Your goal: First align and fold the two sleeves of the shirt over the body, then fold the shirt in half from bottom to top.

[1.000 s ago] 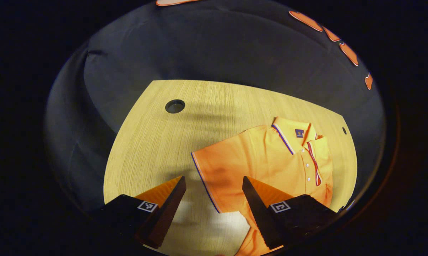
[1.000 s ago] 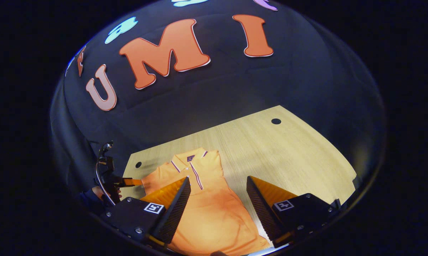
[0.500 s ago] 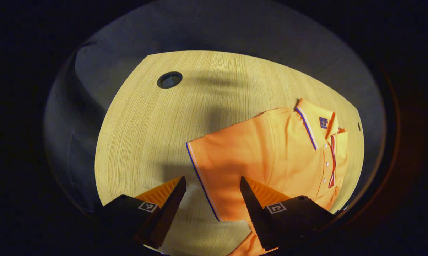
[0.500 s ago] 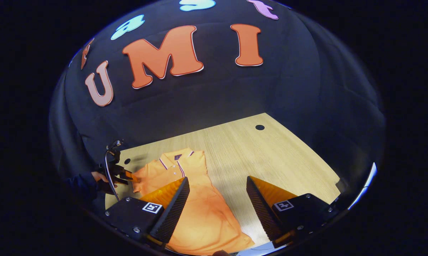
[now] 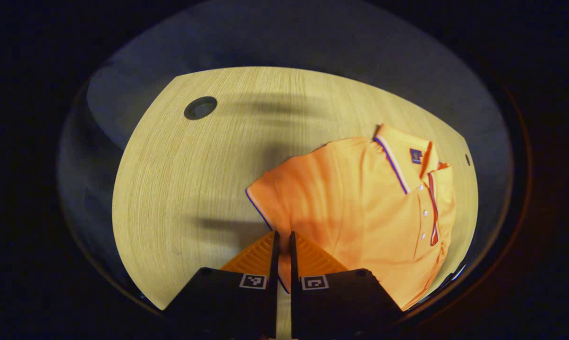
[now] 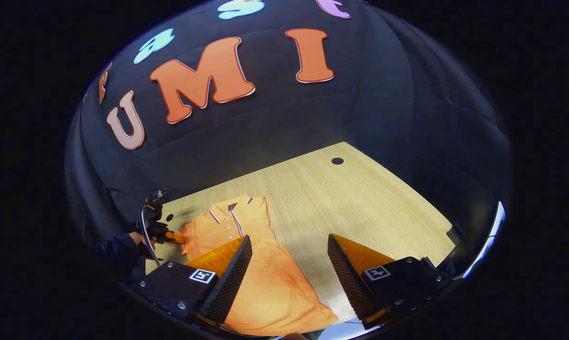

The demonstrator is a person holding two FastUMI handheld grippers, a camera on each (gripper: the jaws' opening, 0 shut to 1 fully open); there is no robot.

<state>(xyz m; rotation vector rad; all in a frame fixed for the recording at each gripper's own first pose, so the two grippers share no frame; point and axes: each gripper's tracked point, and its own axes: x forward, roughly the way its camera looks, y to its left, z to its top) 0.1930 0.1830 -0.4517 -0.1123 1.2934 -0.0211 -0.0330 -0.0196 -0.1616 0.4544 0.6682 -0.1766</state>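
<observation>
Shirt flat on table, left tool pinching sleeve hem, right tool spread apart above it.

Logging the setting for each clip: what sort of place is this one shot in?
Most likely a staged recording booth, not a home: black cloth wall behind a bare wooden table with cable holes, and only an orange shirt laid on it.

No text is legible; the shirt has a small dark collar label, too small to read.
</observation>
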